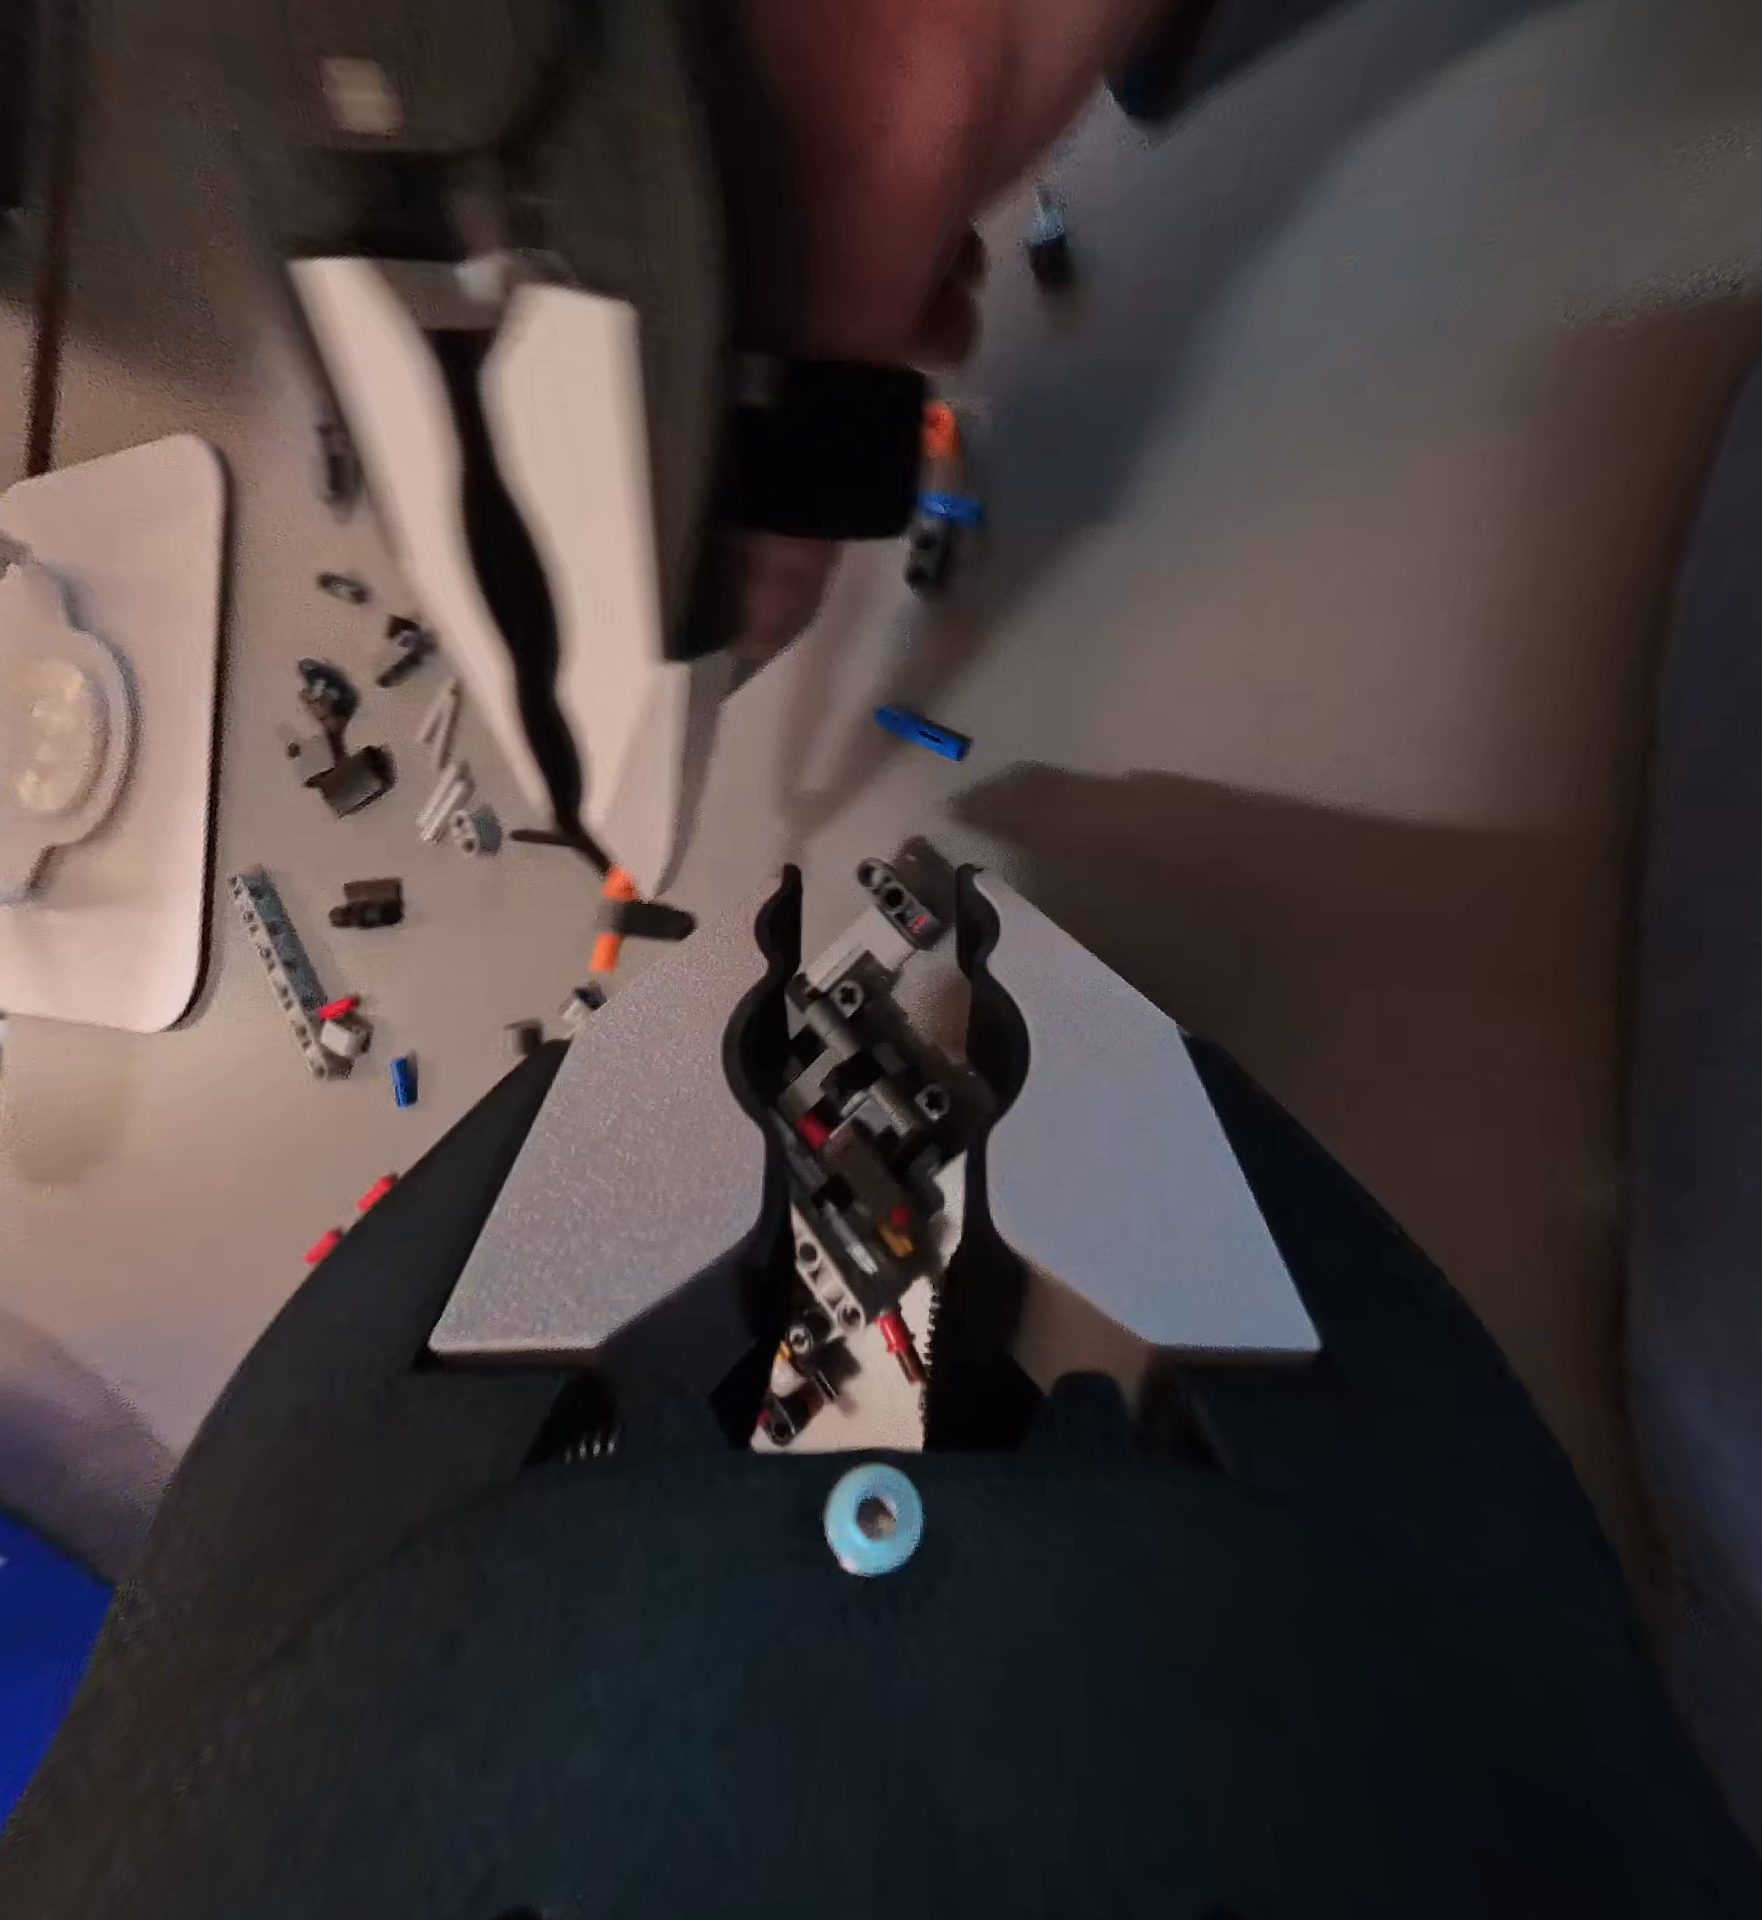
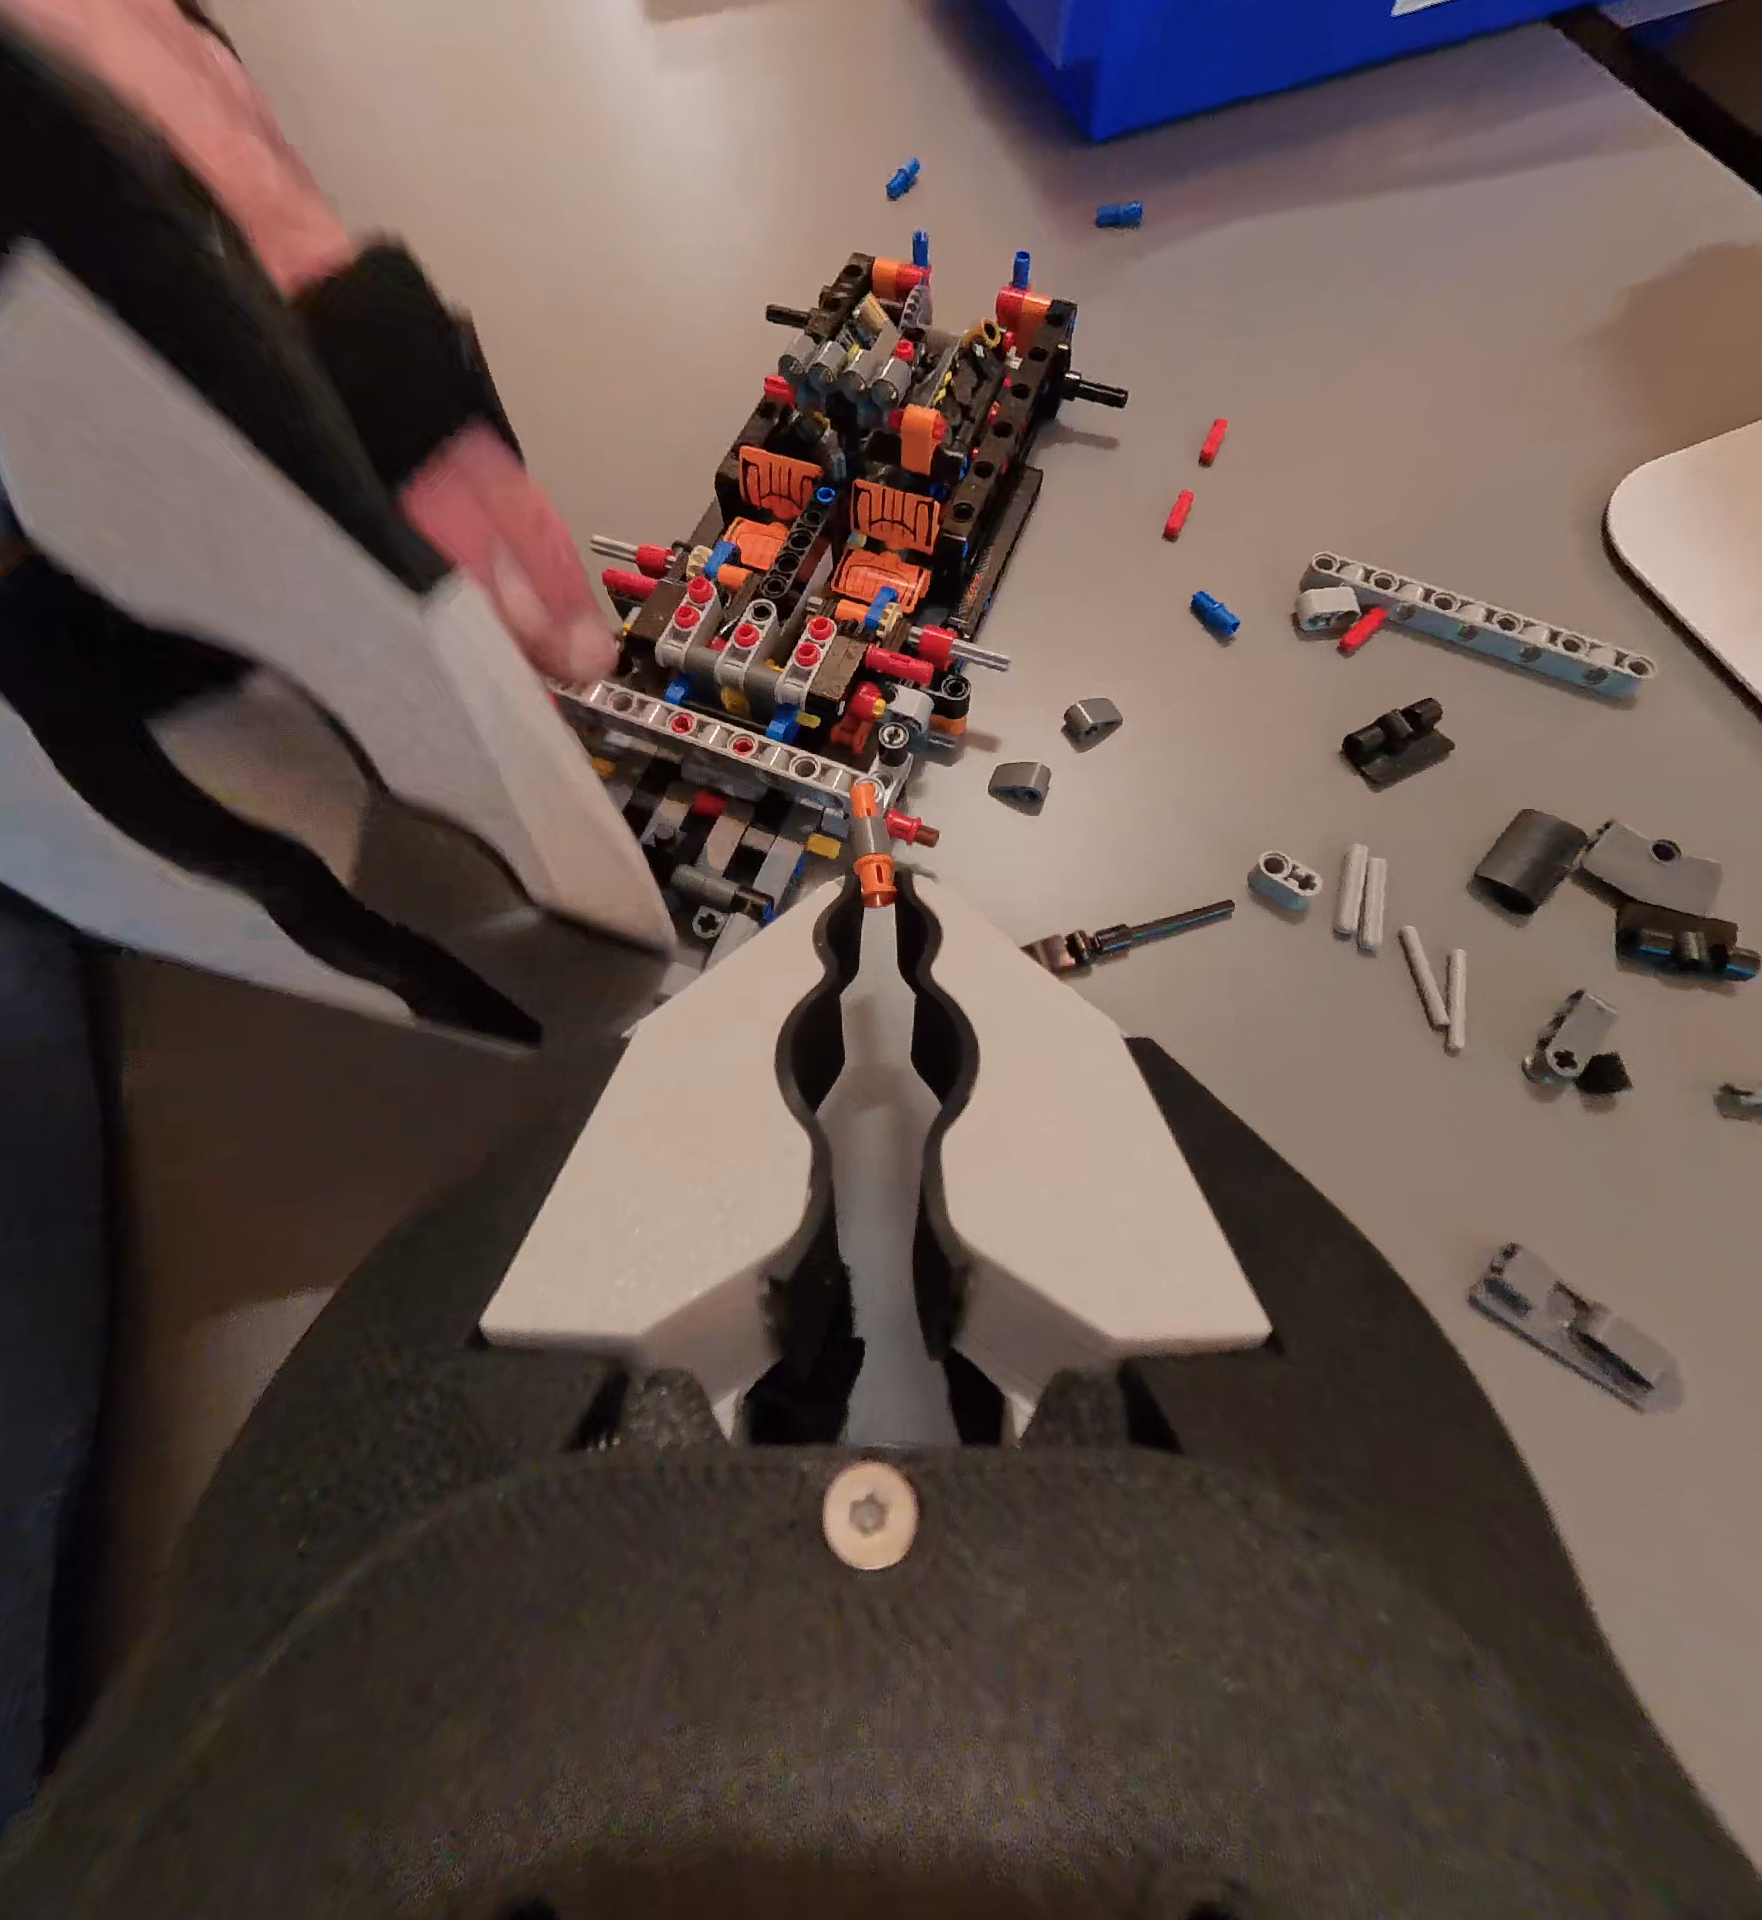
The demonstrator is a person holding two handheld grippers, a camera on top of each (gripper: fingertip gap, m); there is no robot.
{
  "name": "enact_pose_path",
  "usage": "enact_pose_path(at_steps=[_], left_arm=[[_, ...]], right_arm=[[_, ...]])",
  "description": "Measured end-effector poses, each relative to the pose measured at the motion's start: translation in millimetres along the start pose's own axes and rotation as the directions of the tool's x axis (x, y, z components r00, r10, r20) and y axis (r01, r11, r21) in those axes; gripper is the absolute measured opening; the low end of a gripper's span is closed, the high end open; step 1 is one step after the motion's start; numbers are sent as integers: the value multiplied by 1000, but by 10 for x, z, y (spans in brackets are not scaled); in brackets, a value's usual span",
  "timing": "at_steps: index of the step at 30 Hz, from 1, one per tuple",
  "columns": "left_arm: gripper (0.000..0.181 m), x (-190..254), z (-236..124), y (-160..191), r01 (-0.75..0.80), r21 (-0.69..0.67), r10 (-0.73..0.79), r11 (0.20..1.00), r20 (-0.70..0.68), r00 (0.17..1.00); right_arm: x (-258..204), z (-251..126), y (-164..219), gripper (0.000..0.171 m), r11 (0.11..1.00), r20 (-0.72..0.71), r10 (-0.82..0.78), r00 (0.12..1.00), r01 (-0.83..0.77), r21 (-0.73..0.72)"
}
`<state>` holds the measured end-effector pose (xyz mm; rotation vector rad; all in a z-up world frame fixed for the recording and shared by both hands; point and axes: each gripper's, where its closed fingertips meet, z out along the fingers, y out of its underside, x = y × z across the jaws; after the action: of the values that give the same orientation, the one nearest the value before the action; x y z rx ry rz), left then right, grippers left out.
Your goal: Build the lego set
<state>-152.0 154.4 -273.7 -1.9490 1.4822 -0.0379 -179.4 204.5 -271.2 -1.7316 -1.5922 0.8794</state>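
The lego car chassis (image 2: 835, 582), black with orange seats and red and blue pins, lies on the grey table (image 2: 1272, 343). My left gripper (image 1: 877, 904) is shut on its near end, and the build (image 1: 856, 1091) fills the space between the jaws. In the right wrist view the left gripper (image 2: 586, 987) comes in from the left, blurred, with a hand behind it. My right gripper (image 2: 875, 896) is shut on a small orange pin (image 2: 872, 871). It holds the pin against the chassis's near right corner. The pin also shows in the left wrist view (image 1: 609, 928).
Loose parts lie right of the chassis: a long grey beam (image 2: 1479, 623), red pins (image 2: 1212, 441), blue pins (image 2: 1215, 613), black and grey pieces (image 2: 1396, 738), short grey axles (image 2: 1360, 894). A blue box (image 2: 1272, 52) stands at the back. A white tray (image 2: 1750, 561) is at the right.
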Motion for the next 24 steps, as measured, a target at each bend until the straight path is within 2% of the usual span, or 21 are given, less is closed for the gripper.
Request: enact_pose_path(at_steps=[3,7,12,13,16,18,21,24], left_arm=[[23,-302,-241,44,131,99,-138,986,63,988],[27,-532,-303,383,158,71,-165,985,97,982],[51,-550,-292,652,-11,-5,11,1000,52,999],[49,-547,-275,685,-49,-3,49,999,32,998],[64,-516,-207,812,-178,-7,177,984,-54,983],[81,-543,-181,842,-272,-24,269,962,-85,959],[92,-553,-110,819,-343,-28,333,939,-176,926],[91,-508,-64,810,-389,-24,368,921,-280,887]], right_arm=[[-39,13,18,4,1000,-23,12,1000,-12,-3],[-64,133,83,4,999,-90,15,996,-19,-42],[-106,240,129,4,998,-191,-8,982,-5,-68],[-122,255,129,3,998,-199,-6,980,-7,-62],[-120,262,158,4,997,-249,-24,968,6,-75],[-130,247,161,4,997,-259,-27,965,8,-75],[-156,232,151,3,998,-265,-34,964,17,-68],[-142,216,142,3,999,-279,-4,960,-10,-47]])
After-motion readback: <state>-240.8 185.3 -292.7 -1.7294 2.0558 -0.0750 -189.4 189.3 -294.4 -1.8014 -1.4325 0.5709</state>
